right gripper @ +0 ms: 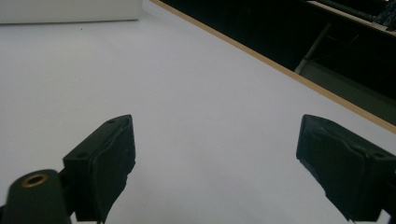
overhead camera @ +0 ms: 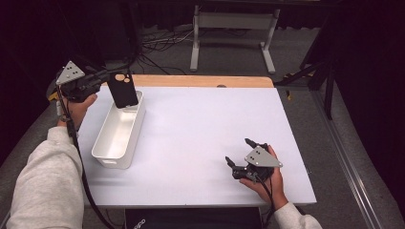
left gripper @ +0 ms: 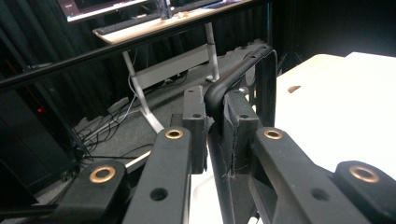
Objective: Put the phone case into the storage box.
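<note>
A black phone case (overhead camera: 123, 89) hangs upright in the air over the far end of a white rectangular bin (overhead camera: 102, 143) at the table's left. My left gripper (overhead camera: 105, 82) is shut on the case's edge. In the left gripper view the case (left gripper: 243, 74) stands clamped between the two pads, edge on. My right gripper (overhead camera: 240, 151) rests low on the table at the front right, open, with nothing between its fingers. In the right gripper view its jaws stand wide apart over bare white tabletop (right gripper: 196, 93).
The white table (overhead camera: 200, 129) has a wooden strip (overhead camera: 200, 81) along its far edge. A white desk frame (overhead camera: 234, 33) and cables lie on the floor behind. The white bin's wall (right gripper: 70, 11) shows far off in the right gripper view.
</note>
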Tool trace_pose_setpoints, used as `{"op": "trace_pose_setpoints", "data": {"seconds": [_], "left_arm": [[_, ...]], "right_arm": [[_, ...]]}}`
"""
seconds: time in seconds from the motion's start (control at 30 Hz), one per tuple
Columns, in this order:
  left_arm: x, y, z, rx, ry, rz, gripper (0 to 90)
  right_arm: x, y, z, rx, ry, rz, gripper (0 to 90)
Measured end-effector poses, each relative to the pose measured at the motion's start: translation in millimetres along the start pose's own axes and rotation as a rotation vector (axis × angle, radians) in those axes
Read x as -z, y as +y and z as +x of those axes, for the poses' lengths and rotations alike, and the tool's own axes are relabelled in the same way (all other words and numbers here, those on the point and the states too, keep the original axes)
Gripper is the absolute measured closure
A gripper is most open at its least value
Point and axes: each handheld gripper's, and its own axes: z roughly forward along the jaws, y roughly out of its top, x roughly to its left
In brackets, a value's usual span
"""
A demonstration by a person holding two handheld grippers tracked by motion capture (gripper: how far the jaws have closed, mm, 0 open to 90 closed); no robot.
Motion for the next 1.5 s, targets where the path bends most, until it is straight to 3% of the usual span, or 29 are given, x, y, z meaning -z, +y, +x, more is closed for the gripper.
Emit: {"op": "trace_pose_setpoints", "data": {"seconds": [0.33,0.77,1.03,1.23,1.5], "left_arm": [[-19.0,-12.0,-2.1,-0.023,-0.001,0.042,81.4],[-41.4,-26.0,-6.7,-0.092,-0.009,0.077,81.4],[-45.3,-32.6,-1.0,-0.066,-0.023,0.051,81.3],[-44.3,-38.7,5.1,-0.039,0.008,0.053,80.3],[-49.4,-39.0,6.9,-0.064,0.055,0.107,76.7]], "right_arm": [[-4.6,-1.1,0.6,-0.003,0.011,0.016,12.7],[-8.3,-1.8,1.3,0.002,0.009,0.031,12.7],[-11.2,-1.6,2.6,0.006,0.012,0.04,12.6],[-11.7,-2.2,1.6,0.006,0.017,0.042,13.0],[-10.3,-2.1,0.9,0.001,0.021,0.036,13.4]]}}
